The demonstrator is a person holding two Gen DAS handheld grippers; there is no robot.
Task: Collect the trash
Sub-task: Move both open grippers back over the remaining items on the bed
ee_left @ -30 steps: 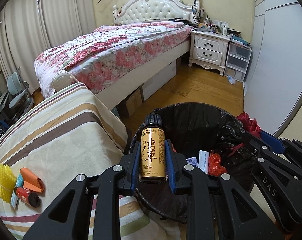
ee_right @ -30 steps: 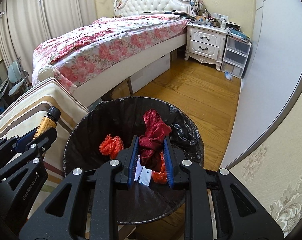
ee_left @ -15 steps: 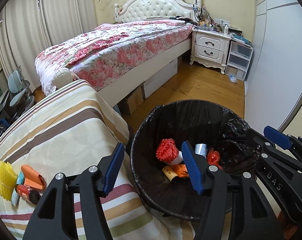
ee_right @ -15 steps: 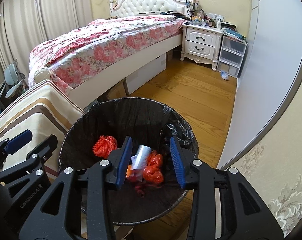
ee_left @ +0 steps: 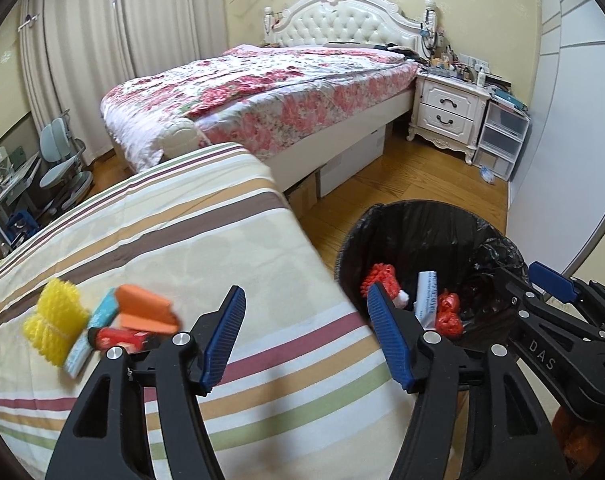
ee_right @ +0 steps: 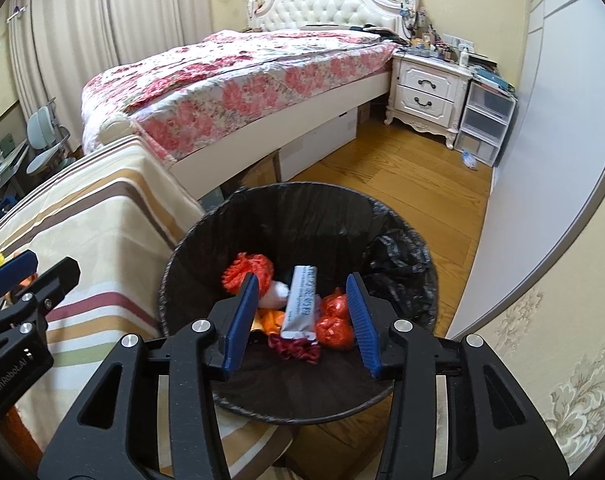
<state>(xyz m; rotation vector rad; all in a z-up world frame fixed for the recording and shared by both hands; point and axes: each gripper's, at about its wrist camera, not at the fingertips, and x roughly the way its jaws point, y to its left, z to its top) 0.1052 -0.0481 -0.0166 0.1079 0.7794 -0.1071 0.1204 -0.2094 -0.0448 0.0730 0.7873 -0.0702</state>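
A black-lined trash bin (ee_right: 302, 216) stands beside a striped bedcover (ee_left: 162, 240). The left gripper (ee_left: 306, 336), jaws opening and empty, has swung from over the bin to the cover's edge; its brown bottle is gone. The right gripper (ee_right: 302, 320), opening, empty, has dropped its red wrapper (ee_right: 294, 346) into the bin.

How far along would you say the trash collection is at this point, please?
Done: the bin already holds an orange net, a white wrapper and red scraps. In hand: nothing; the left gripper and right gripper are opening with nothing between their fingers. Left: a yellow net, an orange packet, a red bottle and a blue packet lie on the striped cover.
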